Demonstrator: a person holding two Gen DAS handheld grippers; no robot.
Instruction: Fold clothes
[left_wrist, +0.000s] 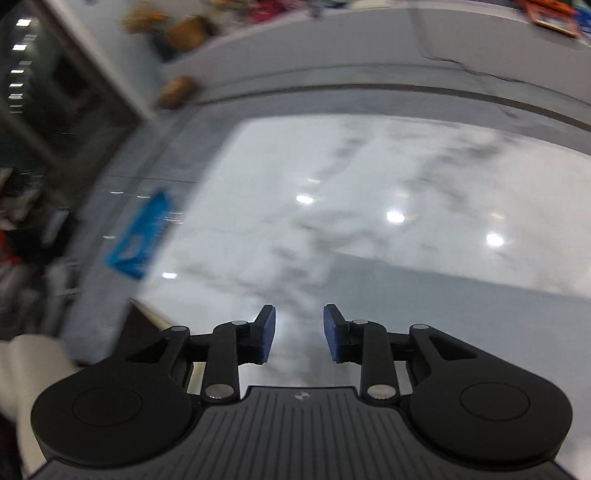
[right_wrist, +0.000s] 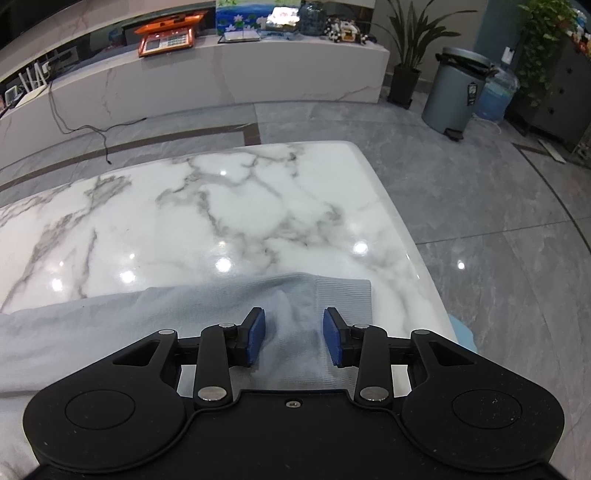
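A pale blue garment (right_wrist: 129, 321) lies flat across the near part of the white marble table (right_wrist: 229, 206), its ribbed band (right_wrist: 343, 295) towards the table's right edge. My right gripper (right_wrist: 293, 336) hangs just over it, open, with a low ridge of cloth between the blue pads (right_wrist: 256, 336) and not pinched. In the blurred left wrist view the same garment (left_wrist: 461, 306) shows as a grey-blue sheet at the lower right. My left gripper (left_wrist: 299, 332) is open over bare marble (left_wrist: 332, 177), nothing between its fingers. A cream sleeve (left_wrist: 26, 373) is at the lower left.
The table's right edge (right_wrist: 410, 251) drops to a grey tiled floor. Beyond stand a grey pedal bin (right_wrist: 456, 96), a water jug (right_wrist: 496, 92), potted plants (right_wrist: 406, 55) and a low marble bench (right_wrist: 221, 77) with a loose cable (right_wrist: 92, 129). A blue object (left_wrist: 142, 236) lies left of the table.
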